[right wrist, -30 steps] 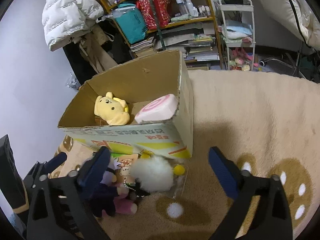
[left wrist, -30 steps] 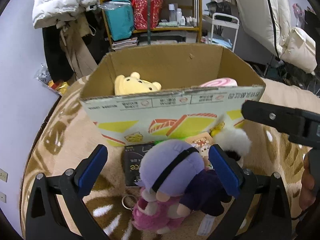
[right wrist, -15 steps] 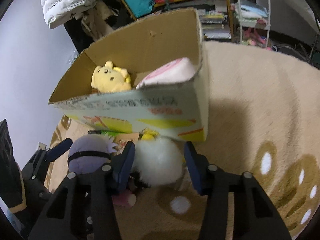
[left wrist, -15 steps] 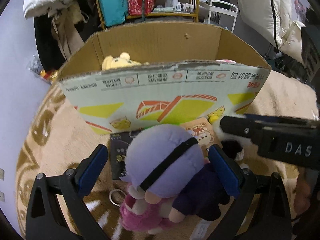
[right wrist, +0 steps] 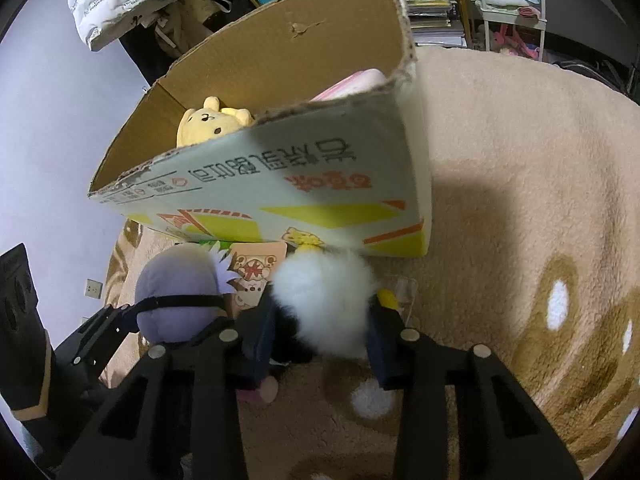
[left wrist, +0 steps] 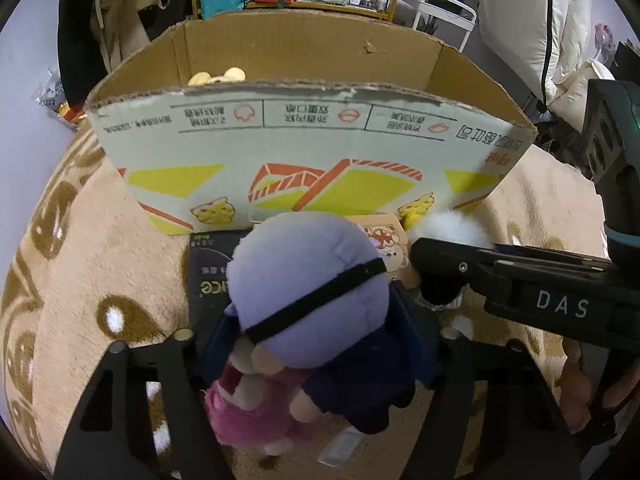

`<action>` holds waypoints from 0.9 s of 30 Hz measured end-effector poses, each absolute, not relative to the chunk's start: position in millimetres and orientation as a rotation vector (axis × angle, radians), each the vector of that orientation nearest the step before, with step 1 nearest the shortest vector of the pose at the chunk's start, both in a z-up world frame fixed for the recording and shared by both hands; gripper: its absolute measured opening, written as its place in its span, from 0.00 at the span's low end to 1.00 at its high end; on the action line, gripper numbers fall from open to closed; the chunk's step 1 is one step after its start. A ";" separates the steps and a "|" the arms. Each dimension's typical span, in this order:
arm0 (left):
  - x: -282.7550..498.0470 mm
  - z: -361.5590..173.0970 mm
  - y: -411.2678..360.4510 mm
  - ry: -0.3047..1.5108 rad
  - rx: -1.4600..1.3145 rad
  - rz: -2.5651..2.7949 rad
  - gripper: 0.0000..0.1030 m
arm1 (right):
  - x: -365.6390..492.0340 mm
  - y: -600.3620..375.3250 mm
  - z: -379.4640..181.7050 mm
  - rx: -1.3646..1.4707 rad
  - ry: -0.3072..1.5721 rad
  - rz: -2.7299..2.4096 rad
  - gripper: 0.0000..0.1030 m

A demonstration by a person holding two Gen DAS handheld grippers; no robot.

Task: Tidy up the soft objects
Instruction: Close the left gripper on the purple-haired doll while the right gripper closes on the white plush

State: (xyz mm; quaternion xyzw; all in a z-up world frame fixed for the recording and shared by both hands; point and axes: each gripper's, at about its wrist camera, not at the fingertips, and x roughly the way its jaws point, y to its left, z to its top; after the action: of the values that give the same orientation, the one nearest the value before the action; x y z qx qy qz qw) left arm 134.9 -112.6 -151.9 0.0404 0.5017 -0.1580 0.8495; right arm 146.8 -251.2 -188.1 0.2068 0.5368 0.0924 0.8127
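Both tongs clamped: left tongs (left wrist: 316, 344) on purple doll (left wrist: 316, 280), right tongs (right wrist: 320, 340) on white pompom (right wrist: 324, 304); cardboard box (right wrist: 256, 196) opening lies just ahead and above.

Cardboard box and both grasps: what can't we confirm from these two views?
- Cardboard box floor: both views, hidden by its near wall; only the yellow bear plush and a pink edge show.
- Left gripper pad contact: left wrist view, covered by the purple-headed doll.
- White fluffy toy: what it is; right wrist view, right gripper pads cover its sides.
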 end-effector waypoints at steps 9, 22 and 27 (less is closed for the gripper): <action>130.0 -148.4 -101.3 1.050 0.073 -0.319 0.58 | 145.9 -248.6 -181.4 0.391 1.130 0.180 0.36; 120.0 -121.5 -72.1 0.955 0.005 -0.231 0.58 | 128.6 -253.5 -150.1 0.336 1.022 0.158 0.36; 109.5 -101.5 -64.1 0.878 0.027 -0.178 0.58 | 117.4 -251.5 -130.7 0.310 0.943 0.154 0.36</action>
State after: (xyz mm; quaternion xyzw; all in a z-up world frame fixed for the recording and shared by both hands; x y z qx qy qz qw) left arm 109.5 -64.1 -101.5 0.0133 0.4244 -0.0861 0.9013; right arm 117.4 -251.5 -130.7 0.1484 0.4520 0.0737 0.8765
